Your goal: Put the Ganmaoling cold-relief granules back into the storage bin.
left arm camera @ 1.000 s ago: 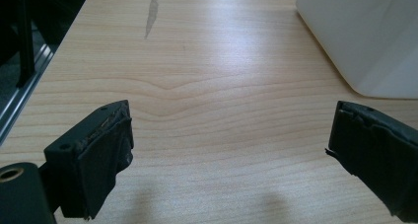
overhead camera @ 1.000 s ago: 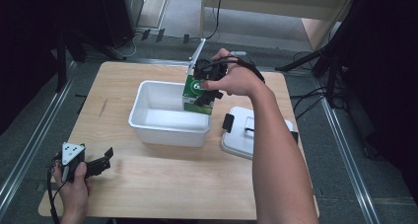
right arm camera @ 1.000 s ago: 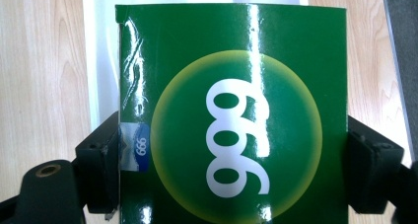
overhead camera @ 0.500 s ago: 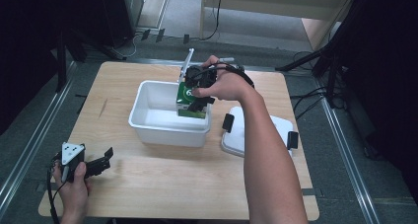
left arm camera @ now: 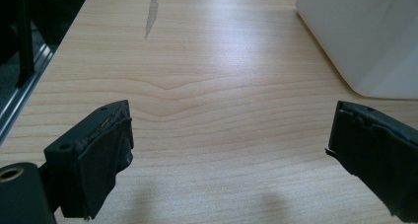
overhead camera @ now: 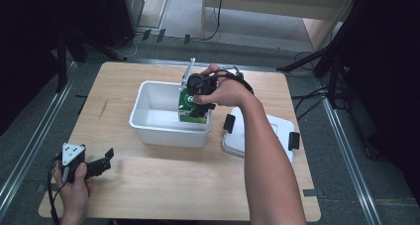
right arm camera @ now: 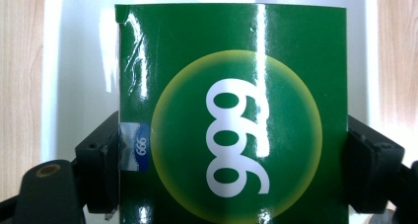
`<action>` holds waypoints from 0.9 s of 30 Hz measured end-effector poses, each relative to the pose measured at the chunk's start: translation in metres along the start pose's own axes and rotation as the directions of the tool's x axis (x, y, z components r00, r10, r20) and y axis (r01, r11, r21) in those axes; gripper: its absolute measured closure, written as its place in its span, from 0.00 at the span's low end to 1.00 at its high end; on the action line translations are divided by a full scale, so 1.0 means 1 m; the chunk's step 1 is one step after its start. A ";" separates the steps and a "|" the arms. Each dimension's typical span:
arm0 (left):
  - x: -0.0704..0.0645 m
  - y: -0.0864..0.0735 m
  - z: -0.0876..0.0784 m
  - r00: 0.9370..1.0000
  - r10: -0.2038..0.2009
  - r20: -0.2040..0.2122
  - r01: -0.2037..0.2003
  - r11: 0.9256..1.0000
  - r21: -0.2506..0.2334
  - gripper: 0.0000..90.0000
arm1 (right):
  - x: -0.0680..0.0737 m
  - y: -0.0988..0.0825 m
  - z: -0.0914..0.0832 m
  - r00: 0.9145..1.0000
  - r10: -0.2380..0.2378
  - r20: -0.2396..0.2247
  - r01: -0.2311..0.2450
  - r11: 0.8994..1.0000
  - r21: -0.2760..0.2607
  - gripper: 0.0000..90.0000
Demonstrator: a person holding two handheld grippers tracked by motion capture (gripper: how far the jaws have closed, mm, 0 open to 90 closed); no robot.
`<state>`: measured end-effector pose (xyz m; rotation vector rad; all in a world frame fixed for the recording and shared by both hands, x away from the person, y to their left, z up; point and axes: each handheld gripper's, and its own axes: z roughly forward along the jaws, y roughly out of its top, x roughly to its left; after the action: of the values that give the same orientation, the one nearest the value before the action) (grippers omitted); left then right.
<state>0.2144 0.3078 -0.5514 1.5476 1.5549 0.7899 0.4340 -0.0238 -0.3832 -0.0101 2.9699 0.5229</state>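
A green box printed with a yellow circle and "999" hangs inside the right end of a white plastic tub. My right gripper is shut on the box, one black jaw against each side, seen close up in the right gripper view. The tub's white floor shows behind the box there. My left gripper rests near the table's front left corner, held in a hand. Its jaws stand wide apart over bare wood, with the tub's corner beyond them.
A white lid with black clips lies on the wooden table right of the tub. Metal rails run along both sides of the table. Cables and stand legs lie on the floor behind.
My right gripper has carried the green box left and down, from above the tub's right rim into the tub. The left gripper has stayed put.
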 end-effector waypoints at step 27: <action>0.000 0.000 0.000 1.000 0.001 -0.002 -0.001 1.000 0.005 0.04 | -0.002 -0.019 0.045 0.999 0.023 -0.022 -0.023 1.000 0.012 0.18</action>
<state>0.2142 0.3077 -0.5512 1.5521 1.5585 0.7892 0.4421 -0.0263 -0.4316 0.0195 2.9981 0.5117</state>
